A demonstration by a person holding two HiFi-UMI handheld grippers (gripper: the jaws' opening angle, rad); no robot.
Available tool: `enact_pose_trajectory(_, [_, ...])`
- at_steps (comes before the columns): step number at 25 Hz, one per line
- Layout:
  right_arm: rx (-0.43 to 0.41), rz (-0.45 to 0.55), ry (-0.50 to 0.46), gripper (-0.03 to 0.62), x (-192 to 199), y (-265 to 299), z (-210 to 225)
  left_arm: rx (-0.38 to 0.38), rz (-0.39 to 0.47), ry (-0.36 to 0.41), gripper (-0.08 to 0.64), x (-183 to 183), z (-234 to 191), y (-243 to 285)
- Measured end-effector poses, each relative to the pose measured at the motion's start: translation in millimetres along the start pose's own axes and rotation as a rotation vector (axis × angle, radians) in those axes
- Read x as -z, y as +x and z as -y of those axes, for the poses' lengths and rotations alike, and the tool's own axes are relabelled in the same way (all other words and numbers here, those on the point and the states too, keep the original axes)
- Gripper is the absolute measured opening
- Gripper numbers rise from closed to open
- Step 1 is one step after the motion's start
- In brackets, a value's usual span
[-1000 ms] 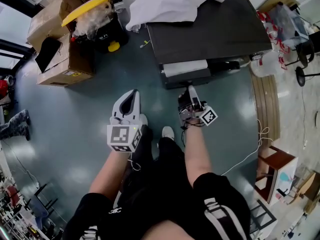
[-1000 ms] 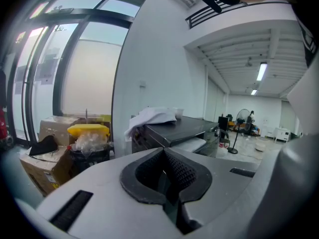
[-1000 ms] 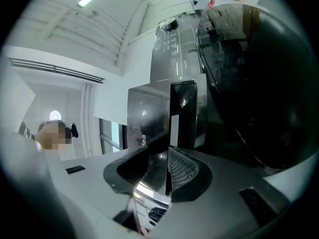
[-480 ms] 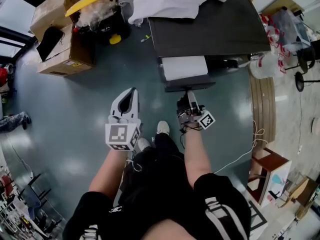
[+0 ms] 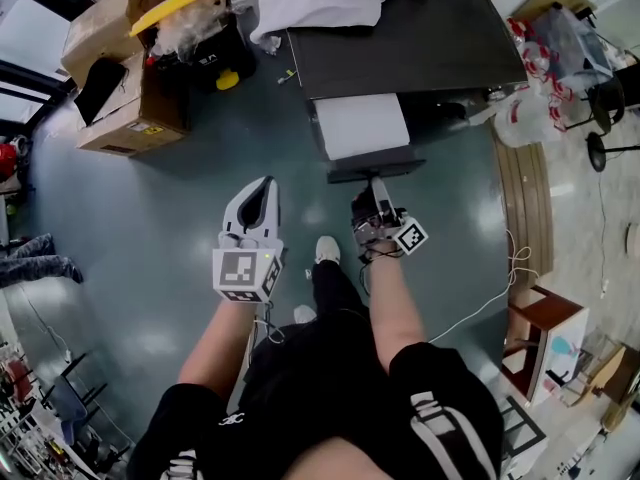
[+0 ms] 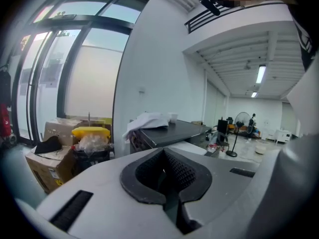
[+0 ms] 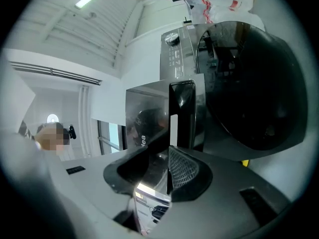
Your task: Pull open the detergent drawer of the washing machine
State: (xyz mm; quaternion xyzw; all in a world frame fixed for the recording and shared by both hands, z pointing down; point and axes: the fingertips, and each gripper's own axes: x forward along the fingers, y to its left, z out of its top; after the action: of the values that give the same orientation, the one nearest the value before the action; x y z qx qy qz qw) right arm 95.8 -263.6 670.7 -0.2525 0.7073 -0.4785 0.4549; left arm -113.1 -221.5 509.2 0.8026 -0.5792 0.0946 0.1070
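1. Your right tool (image 5: 375,190) (image 7: 167,153) is clamped on the dark front panel of the detergent drawer (image 5: 360,128) (image 7: 182,111). Its jaws stand narrow, with the panel between the pads.
2. The detergent drawer stands pulled out from the front edge of the washing machine (image 5: 420,48), near the machine's left corner as you face it. Its pale top shows between the machine and the dark panel.
3. In the right gripper view, the machine's round dark door (image 7: 249,83) sits just beside the drawer.
4. Your left tool (image 5: 262,190) (image 6: 167,176) hangs over the floor (image 5: 150,228), to the left of the drawer and touching nothing. Its jaws are together, with nothing between them.
5. A white cloth (image 5: 330,3) lies on the machine's top, at the rear left corner.
6. Cardboard boxes (image 5: 130,118) and a yellow-lidded bin (image 5: 180,8) stand on the floor, off the machine's left side.
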Motion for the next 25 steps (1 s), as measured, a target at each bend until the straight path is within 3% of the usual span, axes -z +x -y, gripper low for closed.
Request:
enact_pose_trajectory(15, [0.017,0.006,0.013,0.123,10,-67,-29,-0.004,0.024,0.025,0.002,-2,36,-77])
enact_pose_trajectory(25, [0.018,0.002,0.007,0.123,14,-99,-42,0.007,0.037,0.033,0.002,-5,56,-95])
